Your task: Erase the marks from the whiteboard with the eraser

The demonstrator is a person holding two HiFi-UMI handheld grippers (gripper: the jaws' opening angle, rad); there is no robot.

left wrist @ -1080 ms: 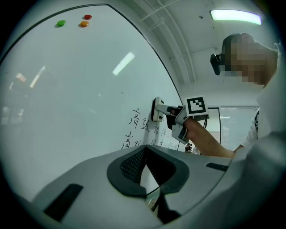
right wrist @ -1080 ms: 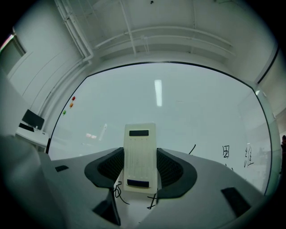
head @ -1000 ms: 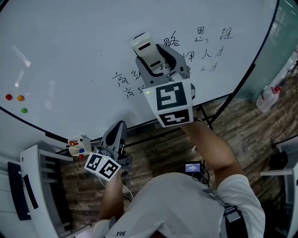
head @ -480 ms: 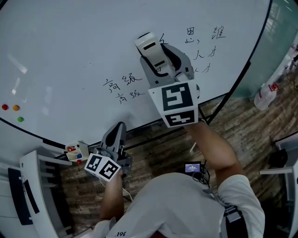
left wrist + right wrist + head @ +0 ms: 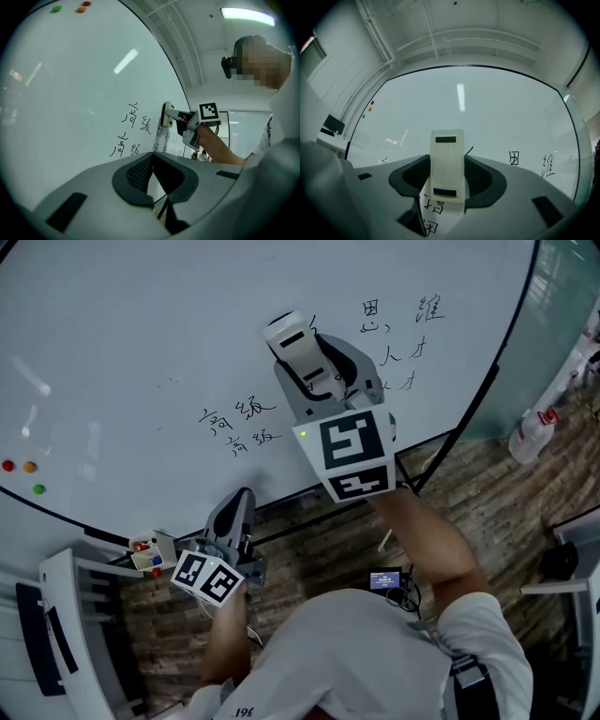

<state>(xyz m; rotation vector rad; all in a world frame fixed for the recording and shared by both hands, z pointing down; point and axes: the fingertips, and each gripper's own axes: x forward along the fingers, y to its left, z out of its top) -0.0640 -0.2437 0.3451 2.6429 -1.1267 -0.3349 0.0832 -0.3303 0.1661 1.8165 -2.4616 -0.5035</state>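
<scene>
The whiteboard point(image 5: 141, 324) carries black handwritten characters: one group at the left point(image 5: 239, 423) and one at the right point(image 5: 398, 329). My right gripper point(image 5: 305, 367) is shut on the white eraser point(image 5: 289, 337), which rests flat against the board between the two groups. In the right gripper view the eraser point(image 5: 447, 164) stands upright between the jaws, with characters below it point(image 5: 431, 208) and to its right point(image 5: 514, 158). My left gripper point(image 5: 232, 512) hangs shut below the board's lower edge, holding nothing. In the left gripper view its jaws touch point(image 5: 152, 159), and the eraser point(image 5: 167, 115) shows beyond them.
Three coloured magnets point(image 5: 23, 470) sit at the board's left. A small tray of markers point(image 5: 150, 551) hangs near the board's lower edge, with a white frame point(image 5: 70, 634) below it. A spray bottle point(image 5: 532, 435) stands at the right on the wooden floor point(image 5: 487, 512).
The right gripper has slid the eraser rightward over the middle column of writing; the character seen just right of it before no longer shows. The left gripper has not moved.
</scene>
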